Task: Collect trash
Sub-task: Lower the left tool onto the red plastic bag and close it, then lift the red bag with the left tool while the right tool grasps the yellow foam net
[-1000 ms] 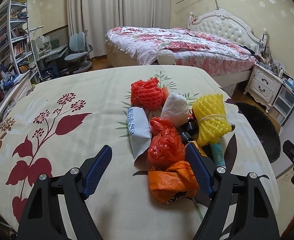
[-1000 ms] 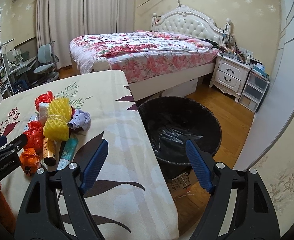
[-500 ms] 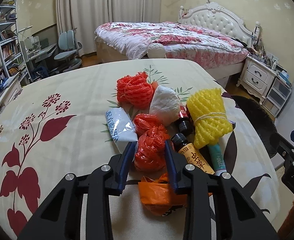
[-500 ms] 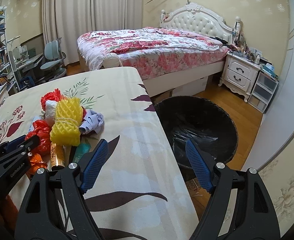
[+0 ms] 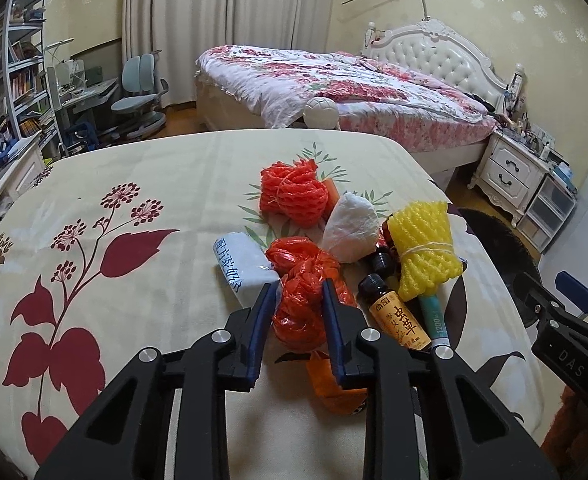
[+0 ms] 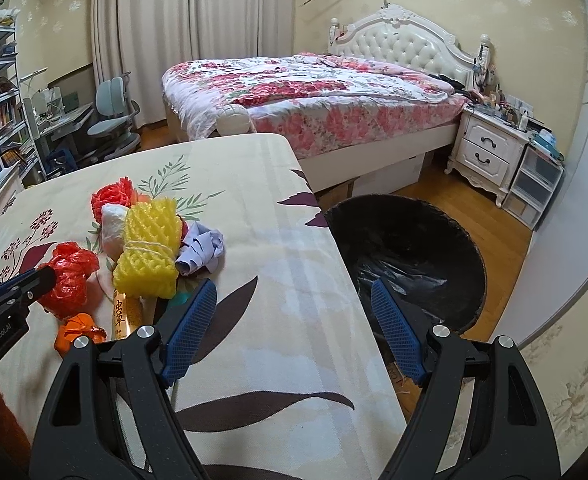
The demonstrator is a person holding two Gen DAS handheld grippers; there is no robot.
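My left tool pinches a crinkled red plastic bag, glossy and knotted, near the worktop's right edge. My right tool stays spread over that edge, holding nothing. Beyond lie a yellow foam net and the black bin.

Orange bag partly behind left gripper

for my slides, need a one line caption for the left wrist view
Left gripper shut on a crumpled red plastic bag amid trash on a floral tablecloth.
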